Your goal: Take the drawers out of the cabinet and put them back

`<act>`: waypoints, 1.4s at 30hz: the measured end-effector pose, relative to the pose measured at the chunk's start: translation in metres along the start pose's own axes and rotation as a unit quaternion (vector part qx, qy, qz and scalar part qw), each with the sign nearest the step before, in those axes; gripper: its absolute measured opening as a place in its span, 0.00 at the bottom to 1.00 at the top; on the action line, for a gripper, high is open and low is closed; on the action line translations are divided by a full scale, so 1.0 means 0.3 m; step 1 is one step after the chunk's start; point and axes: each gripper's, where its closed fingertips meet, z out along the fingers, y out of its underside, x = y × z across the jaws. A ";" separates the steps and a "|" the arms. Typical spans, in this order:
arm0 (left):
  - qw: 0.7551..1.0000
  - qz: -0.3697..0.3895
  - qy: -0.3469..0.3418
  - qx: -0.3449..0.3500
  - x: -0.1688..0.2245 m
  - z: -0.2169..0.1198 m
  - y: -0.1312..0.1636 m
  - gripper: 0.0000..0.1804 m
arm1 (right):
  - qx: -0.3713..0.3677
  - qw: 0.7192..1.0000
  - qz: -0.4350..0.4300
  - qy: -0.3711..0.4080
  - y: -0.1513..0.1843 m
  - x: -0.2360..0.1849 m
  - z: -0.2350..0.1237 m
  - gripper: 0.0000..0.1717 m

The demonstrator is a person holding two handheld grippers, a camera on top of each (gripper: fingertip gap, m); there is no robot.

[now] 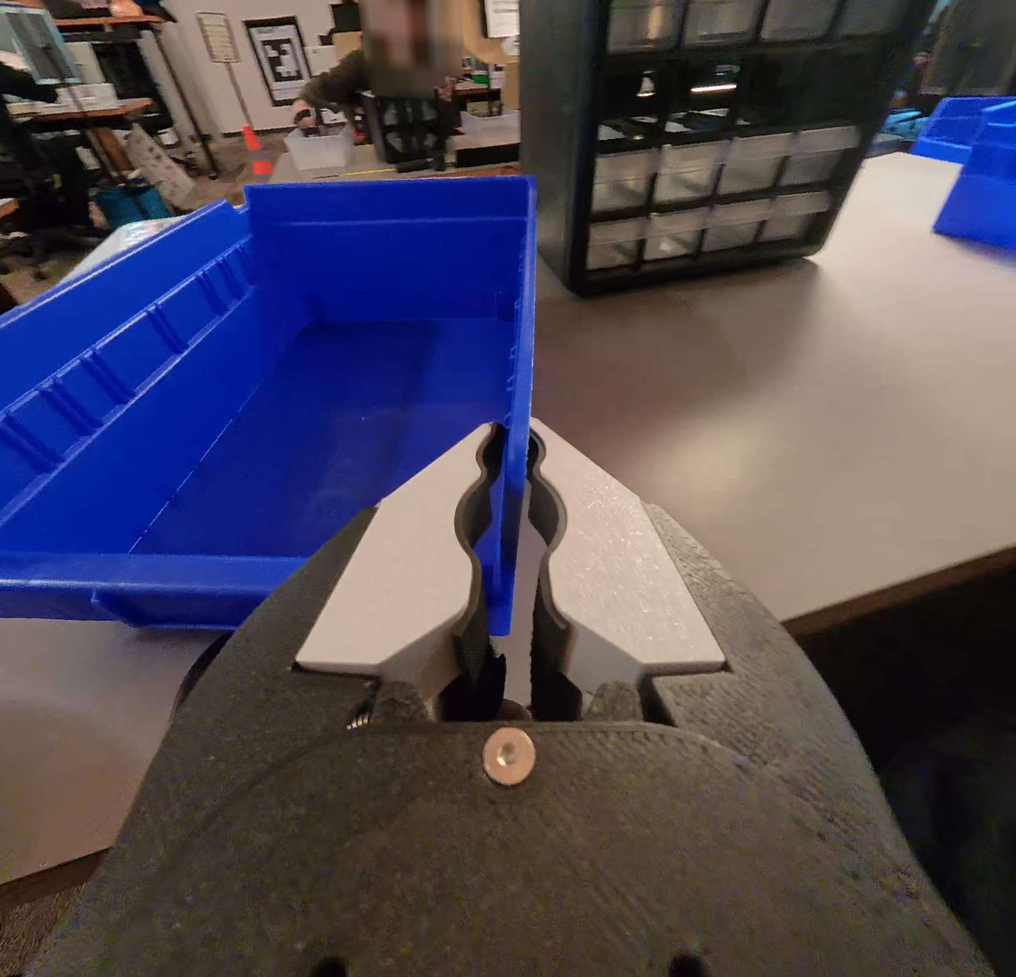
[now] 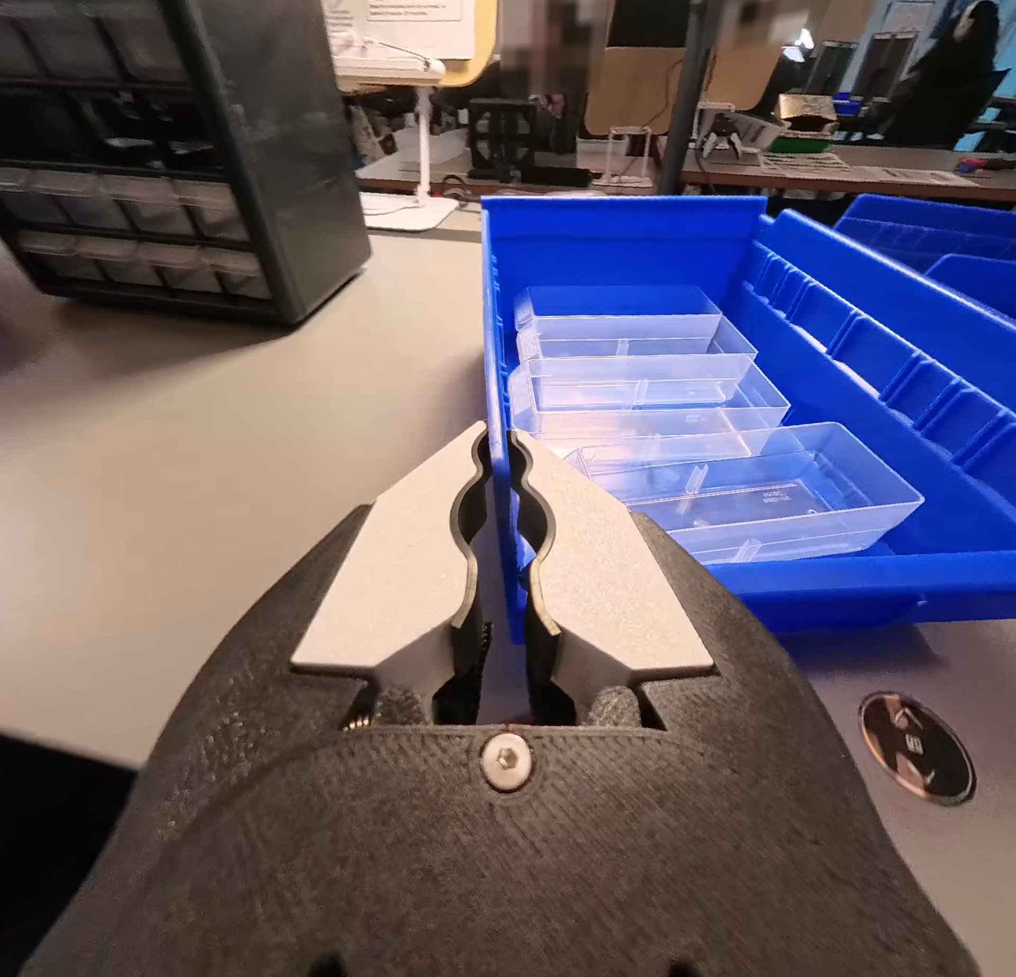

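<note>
While the left tongs [image 1: 514,439] are clamped on the right-hand side wall of an empty blue bin [image 1: 275,401], the left wrist view shows both grey fingers [image 1: 418,538] pressed against that thin wall, one inside the bin and one outside. The bin rests on the grey tabletop [image 1: 769,401] and extends away to the left of the tongs. The black cabinet [image 1: 714,126] stands farther back and to the right, well apart from the tongs; most of its translucent drawers are seated, while a middle row of slots appears dark and open.

In the right wrist view, the right tongs [image 2: 499,439] are likewise closed on the left-hand side wall of a second blue bin [image 2: 824,582], with the fingers [image 2: 594,538] gripping the wall from both sides. Inside this bin lie several clear plastic drawers [image 2: 687,439], loosely overlapping, just right of the tongs. The cabinet [image 2: 220,153] sits at upper left, well apart across the tabletop. A round metal fitting [image 2: 915,747] is set into the tabletop at lower right.

Judged from this layout, some drawers are already out and binned, and the step in hand is positioning the bins rather than handling a drawer. The next move probably calls for letting go of a bin wall and reaching for a drawer, in the bin or the cabinet.
</note>
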 end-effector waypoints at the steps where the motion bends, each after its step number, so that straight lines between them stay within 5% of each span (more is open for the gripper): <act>1: 1.000 0.003 0.013 0.001 0.014 -0.013 0.002 0.02 | 0.001 1.000 0.001 -0.014 0.006 -0.010 -0.033 0.02; 17: 0.970 0.024 0.241 0.017 0.233 -0.241 0.016 0.02 | -0.020 0.967 -0.026 -0.253 0.075 -0.053 -0.379 0.03; 29: 0.920 -0.052 0.356 0.158 0.281 -0.447 -0.189 0.00 | -0.026 0.929 -0.063 -0.363 0.080 -0.249 -0.422 0.03; 42: 0.911 -0.023 0.355 0.208 0.341 -0.492 -0.284 0.00 | -0.022 0.867 -0.089 -0.489 0.067 -0.575 -0.386 0.03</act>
